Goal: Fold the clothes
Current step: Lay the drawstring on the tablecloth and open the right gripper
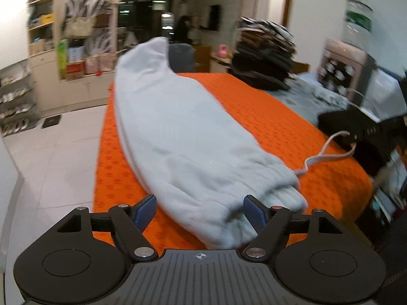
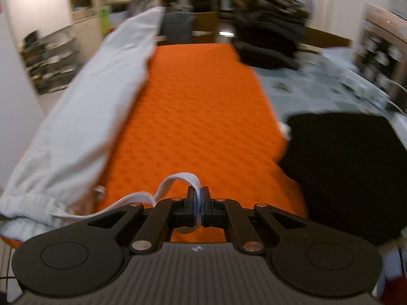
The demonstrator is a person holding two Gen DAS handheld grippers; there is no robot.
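Pale grey trousers lay lengthwise on the orange-covered counter, folded narrow. The left gripper stood apart, pads either side of the waistband, not pressing. The right gripper was clamped on the white drawstring.

Pants: pale grey fleece sweatpants, folded lengthwise, lie on orange patterned cloth-covered worktop, along its left side, waistband end nearest cams, legs running to far end.
Drawstring: white flat drawstring runs from waistband rightward across worktop to right gripper, end pinched btw its fingers.
L gripper: left gripper at near edge, fingers either side of waistband, apart from it.
Black item: black folded garment on worktop's right side.
Stack: pile of dark folded clothes at far right corner.
Shelves: beige shelving unit behind, far left, on floor.
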